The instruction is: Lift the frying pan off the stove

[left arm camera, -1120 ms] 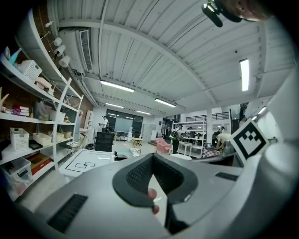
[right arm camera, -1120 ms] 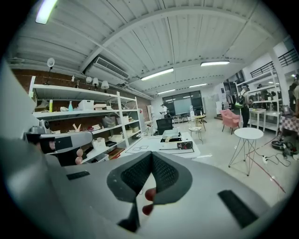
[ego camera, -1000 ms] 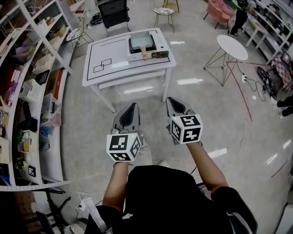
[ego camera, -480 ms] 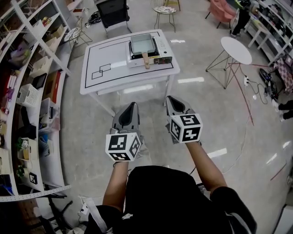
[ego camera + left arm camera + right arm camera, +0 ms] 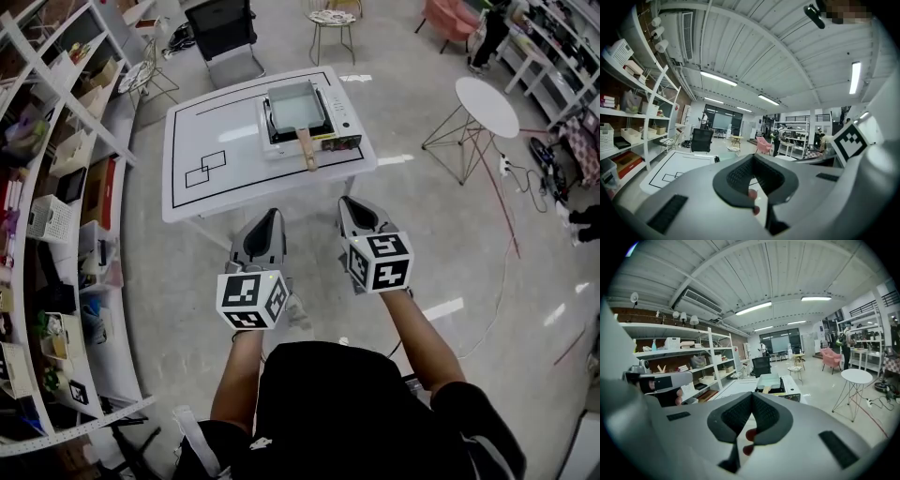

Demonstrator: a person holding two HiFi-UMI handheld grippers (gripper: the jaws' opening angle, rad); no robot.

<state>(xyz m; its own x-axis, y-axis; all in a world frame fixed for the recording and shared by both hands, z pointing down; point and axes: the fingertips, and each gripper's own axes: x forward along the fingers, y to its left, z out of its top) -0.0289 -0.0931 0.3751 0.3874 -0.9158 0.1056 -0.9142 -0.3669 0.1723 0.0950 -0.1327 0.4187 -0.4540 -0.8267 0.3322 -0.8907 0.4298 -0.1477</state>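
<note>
A rectangular grey-green frying pan with a wooden handle sits on a portable stove at the right end of a white table. Both grippers are held in the air short of the table's near edge, well apart from the pan. My left gripper is shut with nothing in it, and so is my right gripper. In the right gripper view the pan and stove show just above the closed right gripper. The left gripper view has the table beyond the closed left gripper.
Shelves full of boxes run along the left. A round white side table on wire legs stands to the right, with a red cable on the floor by it. Behind the table are a black chair and a small stool.
The table with the stove and pan has come closer and lower in the head view. Both grippers have kept their pose and stayed shut.
</note>
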